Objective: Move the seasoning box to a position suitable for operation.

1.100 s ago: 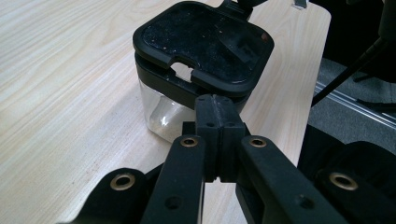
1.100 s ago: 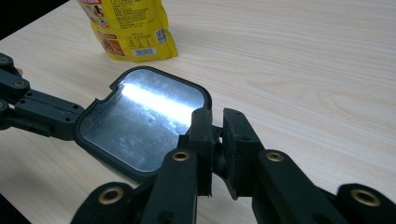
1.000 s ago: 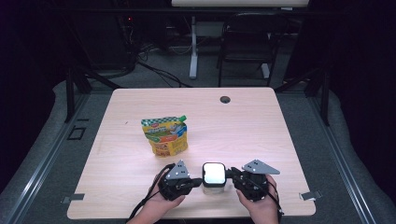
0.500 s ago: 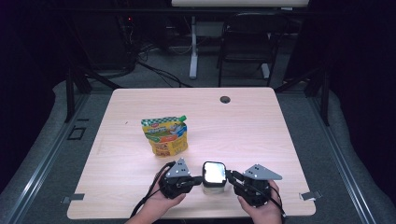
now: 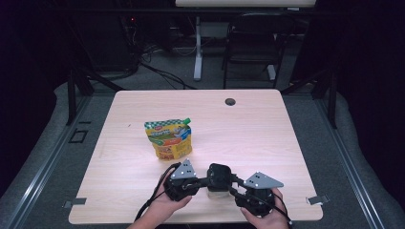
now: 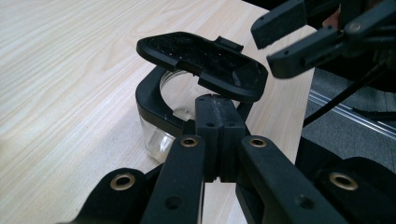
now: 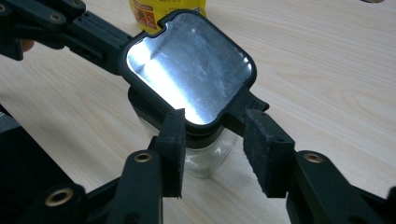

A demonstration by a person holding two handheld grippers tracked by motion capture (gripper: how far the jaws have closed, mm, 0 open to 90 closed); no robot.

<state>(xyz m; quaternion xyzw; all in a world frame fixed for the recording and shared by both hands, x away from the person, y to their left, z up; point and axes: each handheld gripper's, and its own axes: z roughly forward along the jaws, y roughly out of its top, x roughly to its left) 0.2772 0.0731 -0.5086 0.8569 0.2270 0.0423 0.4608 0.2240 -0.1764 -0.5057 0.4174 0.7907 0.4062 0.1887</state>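
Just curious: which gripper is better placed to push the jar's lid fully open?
Probably right: the right gripper, jaws just opened, flanks the raised lid at its tab; the left gripper clamps the jar.

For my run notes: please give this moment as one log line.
left gripper: shut on jar rim | right gripper: jaws just opening, astride lid tab | lid: raised | pouch: untouched

Jar (image 7: 205, 156): clear glass, black collar, black-rimmed lid (image 7: 189, 70) with a shiny silver face. Pouch (image 5: 169, 138): yellow, with a green top band, green spout cap and red-orange print. Surface (image 5: 267, 133): pale wood grain; both tools (image 6: 219, 126) (image 7: 212, 154) black, each with a grey plate on top.
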